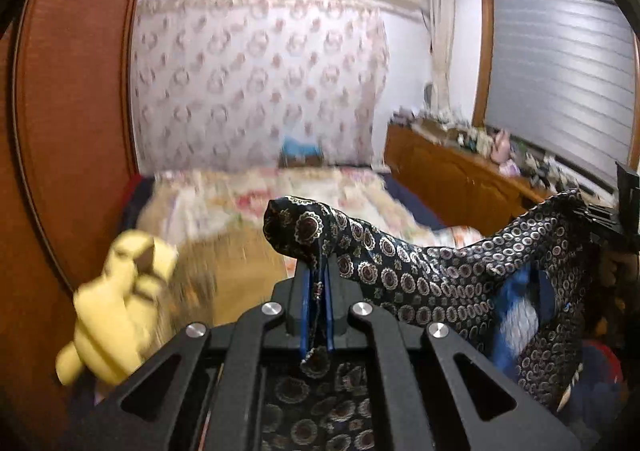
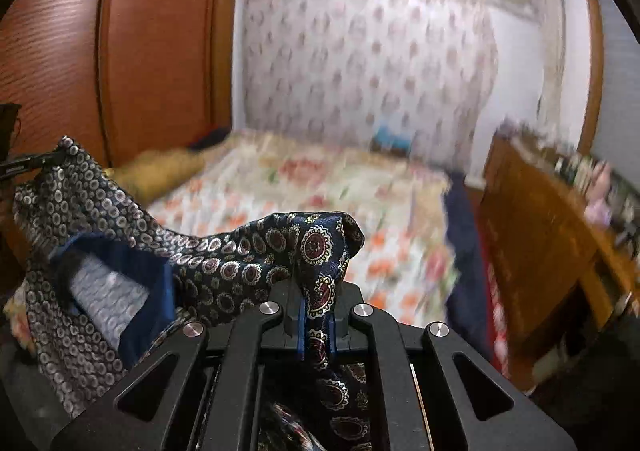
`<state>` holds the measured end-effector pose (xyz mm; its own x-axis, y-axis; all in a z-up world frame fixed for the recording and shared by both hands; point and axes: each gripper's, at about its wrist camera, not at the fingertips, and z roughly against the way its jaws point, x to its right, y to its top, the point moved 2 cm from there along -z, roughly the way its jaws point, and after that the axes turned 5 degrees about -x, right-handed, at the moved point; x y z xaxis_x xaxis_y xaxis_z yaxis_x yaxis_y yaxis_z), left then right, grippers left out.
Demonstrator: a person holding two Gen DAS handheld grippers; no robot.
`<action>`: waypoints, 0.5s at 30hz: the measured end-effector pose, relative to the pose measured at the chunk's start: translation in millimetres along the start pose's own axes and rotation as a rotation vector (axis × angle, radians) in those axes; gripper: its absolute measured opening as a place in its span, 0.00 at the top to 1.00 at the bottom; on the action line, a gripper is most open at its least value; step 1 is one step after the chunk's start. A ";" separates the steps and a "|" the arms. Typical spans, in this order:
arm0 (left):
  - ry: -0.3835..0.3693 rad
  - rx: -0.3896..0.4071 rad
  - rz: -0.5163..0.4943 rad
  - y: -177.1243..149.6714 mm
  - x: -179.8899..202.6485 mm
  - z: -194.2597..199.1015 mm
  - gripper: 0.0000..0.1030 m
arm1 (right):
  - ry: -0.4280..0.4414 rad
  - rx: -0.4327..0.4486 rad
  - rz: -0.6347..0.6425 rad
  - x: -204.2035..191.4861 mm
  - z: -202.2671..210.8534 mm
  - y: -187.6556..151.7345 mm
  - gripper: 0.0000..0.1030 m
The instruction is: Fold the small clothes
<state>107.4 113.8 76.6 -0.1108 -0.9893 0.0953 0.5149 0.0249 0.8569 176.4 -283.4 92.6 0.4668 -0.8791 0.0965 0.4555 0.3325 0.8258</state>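
The patterned garment (image 1: 400, 271), dark blue with round medallion prints and a plain blue lining, is being held up in the air above the bed (image 1: 224, 195) by both tools. In the left wrist view, the left tool (image 1: 316, 291) is being kept fully closed, with a bunched corner of the cloth pinched between its blue pads and a fold of it draped over the fingertips. The tool is being pointed forward and somewhat downward toward the bed. From this corner the fabric is being stretched in a sagging span to the right, where the other tool is seen at the frame edge gripping the far corner.

In the right wrist view, the right tool (image 2: 316, 315) is likewise being held closed on the garment, its pads clamped on a gathered corner, and is being angled a little below level. The cloth is being drawn leftward from it, with an opening showing the lighter inside. A yellow plush toy (image 1: 116, 307) is being seen blurred at the lower left of the left wrist view.
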 end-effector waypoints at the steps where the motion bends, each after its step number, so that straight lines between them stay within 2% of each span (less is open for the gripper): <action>1: 0.017 0.009 -0.002 12.8 -3.0 -3.5 0.97 | -0.014 0.025 -0.005 6.0 0.5 19.7 0.96; 4: 0.041 -0.050 -0.031 42.7 -10.0 -41.3 0.93 | -0.084 0.041 -0.016 23.3 -19.1 64.1 0.96; 5: 0.067 -0.093 -0.032 45.6 -14.9 -59.5 0.88 | -0.120 0.031 -0.017 29.2 -32.5 73.8 0.94; 6: 0.094 -0.141 -0.027 44.1 -21.4 -80.4 0.84 | -0.134 0.008 -0.026 33.9 -44.9 78.8 0.92; 7: 0.108 -0.171 -0.026 40.7 -24.5 -94.2 0.82 | -0.130 -0.056 -0.048 40.9 -69.5 82.2 0.87; 8: 0.110 -0.204 -0.023 32.6 -28.9 -108.8 0.79 | -0.137 -0.106 -0.061 45.4 -88.2 81.1 0.77; 11: 0.098 -0.275 0.000 -2.0 -42.1 -137.4 0.76 | -0.190 -0.189 -0.076 53.1 -128.0 62.7 0.60; 14: 0.084 -0.304 0.018 -35.2 -40.4 -141.6 0.59 | -0.171 -0.254 -0.090 52.3 -150.8 33.5 0.59; 15: 0.078 -0.311 0.024 -42.9 -39.1 -141.6 0.57 | -0.167 -0.270 -0.082 50.2 -155.1 25.1 0.58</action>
<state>209.9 131.1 -35.6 -0.0362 -0.9973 0.0639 0.7531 0.0148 0.6578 328.8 -266.2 32.0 0.2996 -0.9432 0.1436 0.6814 0.3169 0.6598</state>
